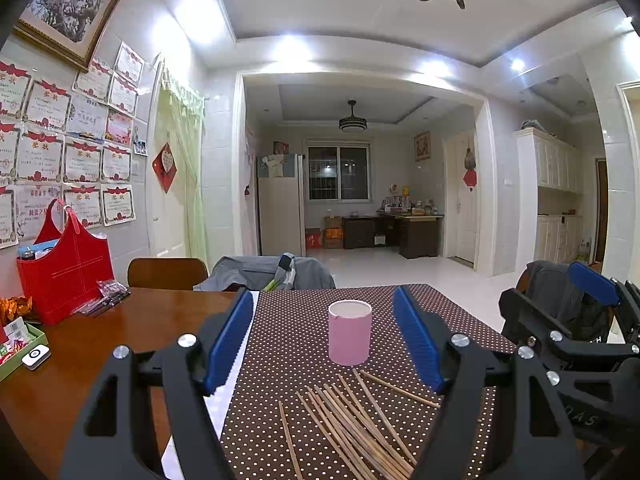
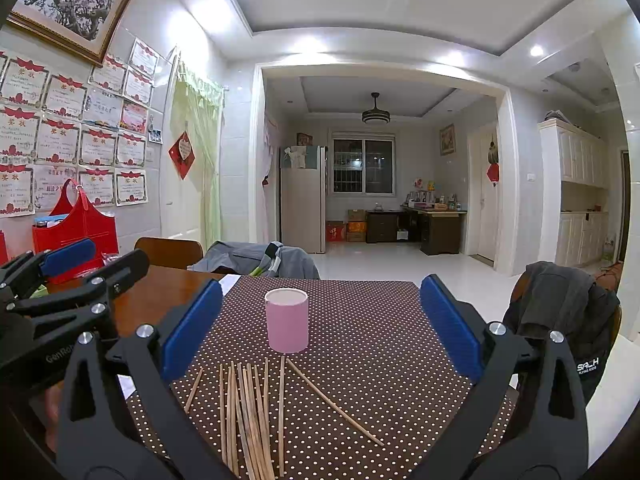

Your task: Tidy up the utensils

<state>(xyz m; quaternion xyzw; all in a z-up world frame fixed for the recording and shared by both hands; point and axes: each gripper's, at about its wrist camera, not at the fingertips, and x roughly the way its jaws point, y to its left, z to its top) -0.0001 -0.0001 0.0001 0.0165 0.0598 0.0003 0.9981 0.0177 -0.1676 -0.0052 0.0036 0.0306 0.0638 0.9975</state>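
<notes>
A pink cylindrical cup (image 1: 349, 332) (image 2: 287, 320) stands upright on a brown polka-dot mat (image 1: 304, 360) (image 2: 380, 360). Several wooden chopsticks (image 1: 356, 428) (image 2: 250, 412) lie loose on the mat just in front of the cup. My left gripper (image 1: 325, 340) is open and empty, held above the mat behind the chopsticks. My right gripper (image 2: 320, 328) is open and empty, held to the right of the left one. The right gripper also shows at the right edge of the left wrist view (image 1: 576, 320).
A red bag (image 1: 66, 268) (image 2: 80, 226) stands on the wooden table (image 1: 120, 340) at the back left, with plastic packets (image 1: 106, 296) and a green box (image 1: 20, 344) near it. Chairs with grey jackets (image 1: 264, 274) (image 2: 560, 300) stand at the far side and right.
</notes>
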